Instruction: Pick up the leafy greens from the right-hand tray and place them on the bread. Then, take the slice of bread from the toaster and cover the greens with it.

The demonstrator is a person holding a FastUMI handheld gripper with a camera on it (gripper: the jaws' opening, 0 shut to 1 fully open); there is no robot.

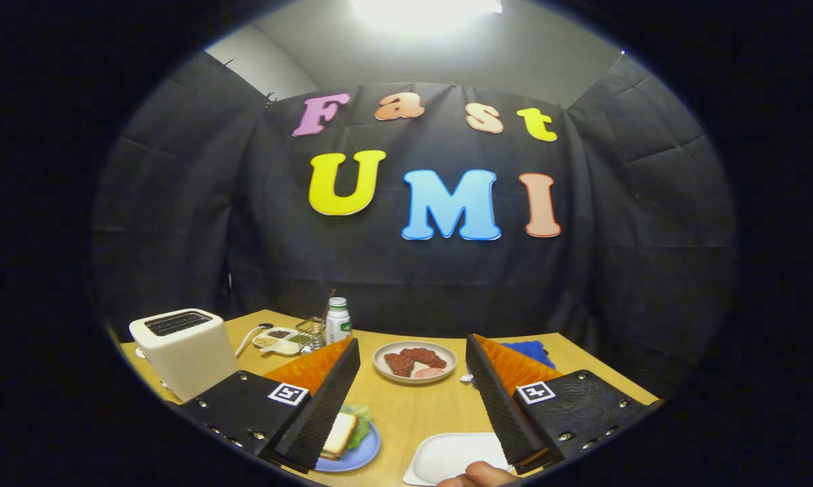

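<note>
Hovering above the wooden surface (406,412), the tongs (413,396) stand wide apart with nothing between their fingers, raised well off the things below, a height that looks chosen to clear the food.

Taking the blue plate (362,456) as the landmark: on it lies a slice of bread (341,433) with leafy greens (360,423) poking out from beneath its edge, so the greens lie covered as the task wants; whether a second slice sits under them is hidden by the left finger. Beyond the plate and to its left stands the white toaster (183,352), its slots dark, and no bread can be made out in them. To the plate's right lies a white tray (447,456), bare where it shows, with a fingertip (477,473) at its near edge. Farther back from the plate sit a round dish of meat slices (414,362), a white bottle with a green cap (337,320), and a small condiment tray (276,341).

The stacked plate reads as a finished sandwich, and the released tongs fit that.
</note>
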